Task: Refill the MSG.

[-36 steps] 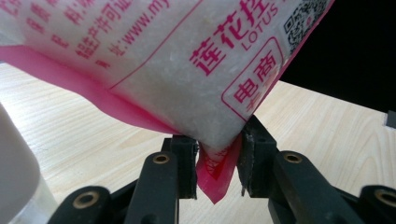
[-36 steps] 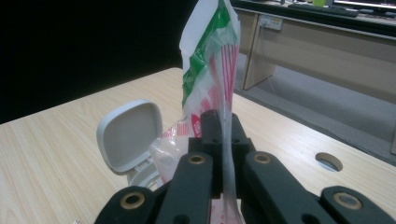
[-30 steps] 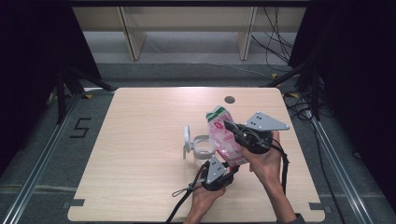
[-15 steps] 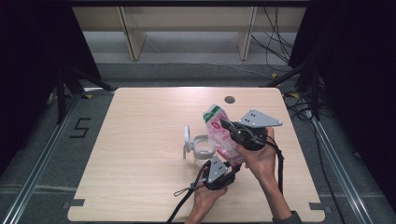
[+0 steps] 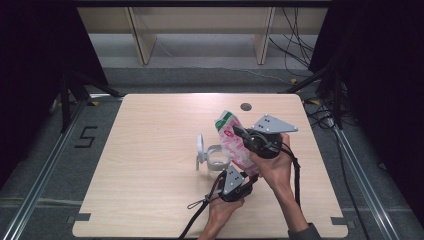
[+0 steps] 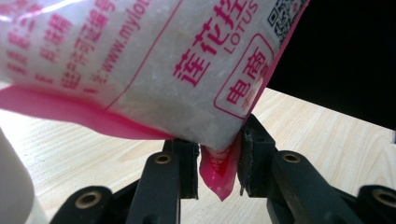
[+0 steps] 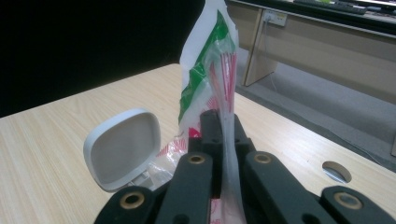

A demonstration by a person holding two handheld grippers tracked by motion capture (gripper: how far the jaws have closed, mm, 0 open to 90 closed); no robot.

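Observation:
A pink and white bag (image 5: 235,142) with a green top is held tilted above the table between both grippers. My right gripper (image 5: 241,134) is shut on its upper part; in the right gripper view the thin film of the bag (image 7: 210,74) runs up between the closed jaws of the gripper (image 7: 224,128). My left gripper (image 5: 244,174) holds the bag from below, and the left gripper view shows the pink bottom corner of the bag (image 6: 218,175) pinched in that gripper (image 6: 218,161). A white container (image 5: 218,157) with its lid (image 5: 200,150) flipped open stands just left of the bag.
The wooden table (image 5: 150,125) has free room to the left and the back. A round cable hole (image 5: 245,106) lies near the far edge. Each gripper trails a cable toward the table's near edge. A shelf stands beyond the table.
The right gripper and the top of the bag have drifted slightly left toward the container. The left gripper has stayed in place.

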